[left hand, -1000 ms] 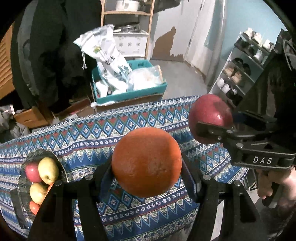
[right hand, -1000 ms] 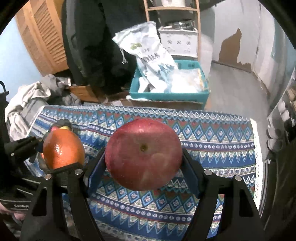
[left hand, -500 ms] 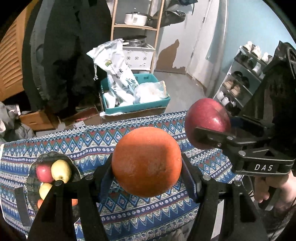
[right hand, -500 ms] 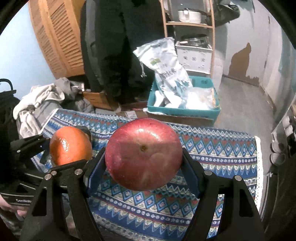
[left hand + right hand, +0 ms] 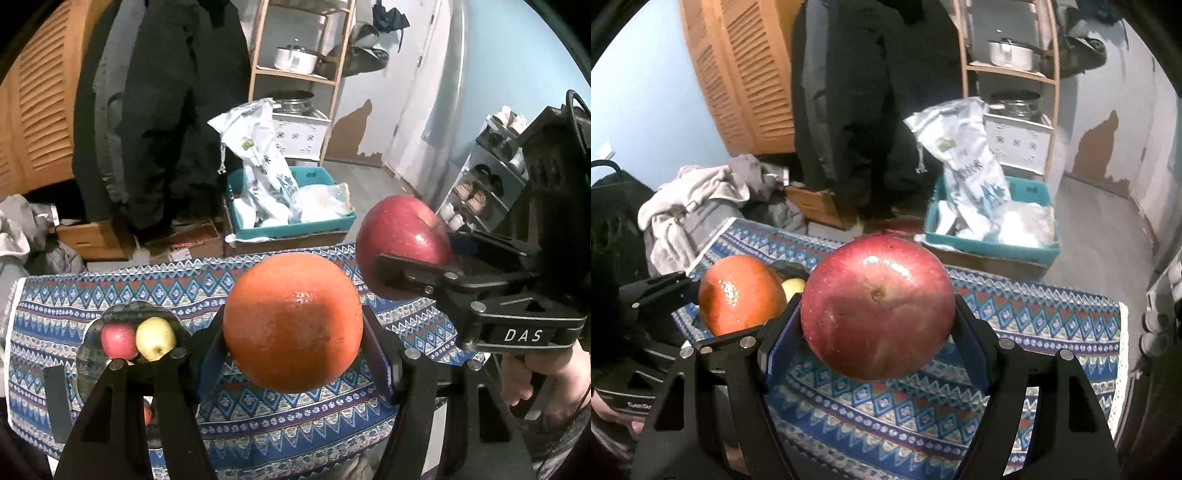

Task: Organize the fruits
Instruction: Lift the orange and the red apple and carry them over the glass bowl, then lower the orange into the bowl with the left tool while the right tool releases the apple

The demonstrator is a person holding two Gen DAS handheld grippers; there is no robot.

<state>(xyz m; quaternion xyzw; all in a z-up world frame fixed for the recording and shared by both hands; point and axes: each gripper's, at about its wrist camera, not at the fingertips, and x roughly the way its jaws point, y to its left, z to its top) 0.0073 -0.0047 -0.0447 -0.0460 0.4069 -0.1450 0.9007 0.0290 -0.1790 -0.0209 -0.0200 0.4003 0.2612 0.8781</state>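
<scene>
Both grippers have risen above the patterned tablecloth (image 5: 280, 421). Left gripper (image 5: 293, 363) pinches an orange (image 5: 291, 321); right gripper (image 5: 877, 349) pinches a red apple (image 5: 877, 308). At far left, a bowl (image 5: 86, 354) holds small apples (image 5: 155, 338).

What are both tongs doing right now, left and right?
Left tongs: closed on the orange, held above the patterned tablecloth.
Right tongs: closed on the red apple, also held in the air.
</scene>
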